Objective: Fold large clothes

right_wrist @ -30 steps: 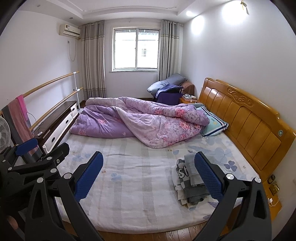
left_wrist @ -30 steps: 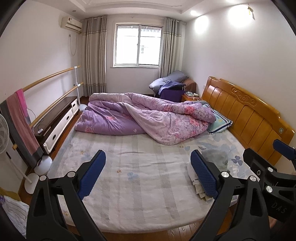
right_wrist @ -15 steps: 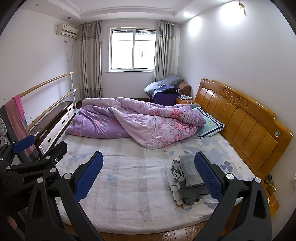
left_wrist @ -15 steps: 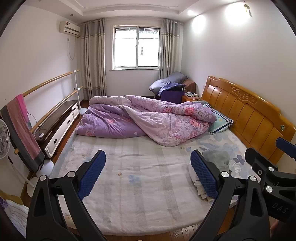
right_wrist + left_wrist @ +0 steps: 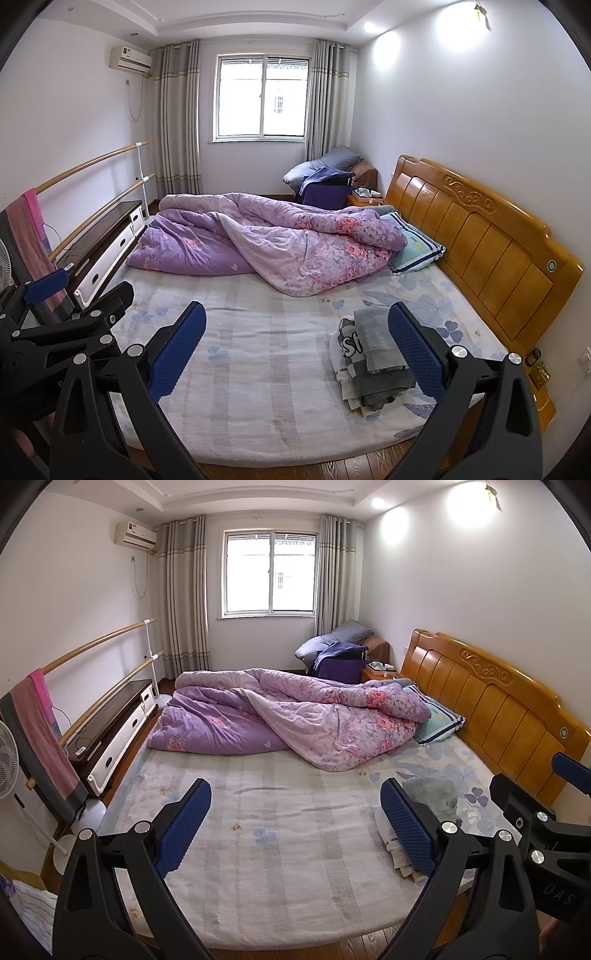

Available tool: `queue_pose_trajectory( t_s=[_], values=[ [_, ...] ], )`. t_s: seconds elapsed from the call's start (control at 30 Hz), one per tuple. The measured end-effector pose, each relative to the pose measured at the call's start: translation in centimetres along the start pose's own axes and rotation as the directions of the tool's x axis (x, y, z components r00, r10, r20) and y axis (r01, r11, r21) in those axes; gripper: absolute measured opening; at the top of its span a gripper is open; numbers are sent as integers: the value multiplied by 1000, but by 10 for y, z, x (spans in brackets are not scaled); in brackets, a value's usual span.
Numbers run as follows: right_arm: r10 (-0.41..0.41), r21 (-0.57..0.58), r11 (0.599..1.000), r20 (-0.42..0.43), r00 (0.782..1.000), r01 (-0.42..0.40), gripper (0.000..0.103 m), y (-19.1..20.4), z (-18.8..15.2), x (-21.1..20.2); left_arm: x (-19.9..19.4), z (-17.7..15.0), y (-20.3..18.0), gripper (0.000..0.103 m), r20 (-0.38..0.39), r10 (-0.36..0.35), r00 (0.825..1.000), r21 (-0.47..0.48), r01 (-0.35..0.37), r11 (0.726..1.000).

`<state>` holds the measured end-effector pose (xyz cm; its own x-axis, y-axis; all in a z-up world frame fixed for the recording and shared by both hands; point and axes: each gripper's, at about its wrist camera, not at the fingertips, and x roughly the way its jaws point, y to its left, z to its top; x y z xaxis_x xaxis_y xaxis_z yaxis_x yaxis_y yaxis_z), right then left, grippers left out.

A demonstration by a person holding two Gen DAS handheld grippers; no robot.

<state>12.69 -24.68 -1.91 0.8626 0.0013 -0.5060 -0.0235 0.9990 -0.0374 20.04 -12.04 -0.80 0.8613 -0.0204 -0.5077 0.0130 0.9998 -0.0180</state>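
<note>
A stack of folded clothes (image 5: 373, 363), grey and white, lies on the near right part of the bed (image 5: 258, 354). In the left wrist view the stack (image 5: 432, 799) is partly hidden behind a finger. My left gripper (image 5: 295, 827) is open and empty, held in the air at the foot of the bed. My right gripper (image 5: 295, 347) is open and empty too, to the right of the left one, with the stack just left of its right finger (image 5: 417, 350). Each gripper shows at the edge of the other's view.
A crumpled purple floral quilt (image 5: 295, 716) covers the far half of the bed, with a pillow (image 5: 436, 720) by the wooden headboard (image 5: 498, 716). A cabinet (image 5: 114, 731), rails with a towel (image 5: 37, 734) and a fan (image 5: 7, 760) stand at the left.
Both grippers have drawn back and risen slightly from the bed. Their jaws stay open. Nothing on the bed has moved.
</note>
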Motion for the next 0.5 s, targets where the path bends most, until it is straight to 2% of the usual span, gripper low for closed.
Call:
queue_pose_trajectory(
  t_s=[0.5],
  values=[
    [-3,9,1000,-19,1000,3,95,-6,2,6,11,-7,5,94,2,13,1000,20,-14,1000]
  ],
)
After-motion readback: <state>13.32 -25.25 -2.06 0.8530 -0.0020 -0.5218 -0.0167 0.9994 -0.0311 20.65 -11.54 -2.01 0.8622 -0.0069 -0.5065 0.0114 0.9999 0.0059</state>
